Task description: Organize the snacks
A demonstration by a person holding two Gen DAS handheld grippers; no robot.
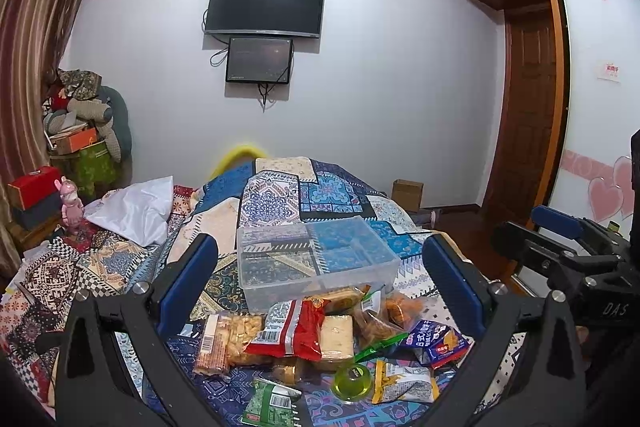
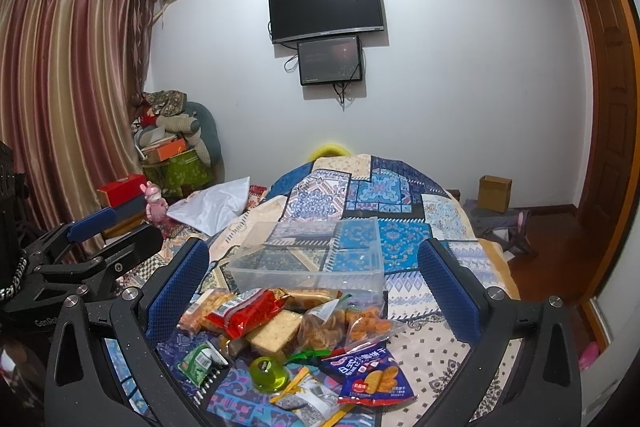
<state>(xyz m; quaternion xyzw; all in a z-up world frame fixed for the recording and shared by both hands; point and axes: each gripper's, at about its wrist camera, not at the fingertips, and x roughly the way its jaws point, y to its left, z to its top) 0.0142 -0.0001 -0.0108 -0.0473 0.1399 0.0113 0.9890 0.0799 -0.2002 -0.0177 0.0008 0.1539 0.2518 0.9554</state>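
Observation:
A pile of snack packets lies on the patterned bedspread: a red packet (image 1: 294, 331) (image 2: 250, 311), a blue biscuit packet (image 1: 436, 341) (image 2: 370, 373), a green jelly cup (image 1: 352, 379) (image 2: 268, 373), a pale cracker block (image 1: 338, 335) (image 2: 274, 333) and several others. A clear plastic box (image 1: 316, 263) (image 2: 308, 257) stands empty just behind the pile. My left gripper (image 1: 320, 283) is open above the pile, holding nothing. My right gripper (image 2: 312, 287) is open too, above the same pile. Each gripper shows at the edge of the other's view.
The bedspread (image 1: 280, 195) rises to a hump behind the box. A white pillow (image 1: 136, 211) and a pink figurine (image 1: 72, 203) lie to the left. A cardboard box (image 2: 495, 193) sits on the floor at the right, near the wooden door (image 1: 524, 115).

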